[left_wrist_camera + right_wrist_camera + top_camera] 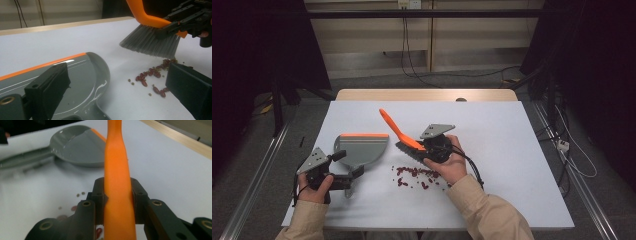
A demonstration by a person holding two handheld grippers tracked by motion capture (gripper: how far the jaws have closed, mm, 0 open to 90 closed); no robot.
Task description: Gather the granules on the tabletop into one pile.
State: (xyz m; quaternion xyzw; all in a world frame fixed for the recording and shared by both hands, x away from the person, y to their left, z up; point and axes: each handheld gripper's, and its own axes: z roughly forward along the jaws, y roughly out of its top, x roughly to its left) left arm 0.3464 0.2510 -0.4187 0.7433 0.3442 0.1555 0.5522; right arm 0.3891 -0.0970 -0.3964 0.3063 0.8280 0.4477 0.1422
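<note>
An orange-handled brush with grey bristles is tilted over the white table, and my right gripper is shut on its handle just above the bristles. The bristle tips hang close over a scatter of red beans, which also show beside the jaw. To the left lies a grey dustpan with an orange lip. My left gripper stands open at its handle end, one jaw over the pan and the other over the table near the beans.
The white table top has a wooden strip along its far edge. Cables trail from both grippers, and more lie on the floor at the right. Metal rails run along the floor on both sides.
</note>
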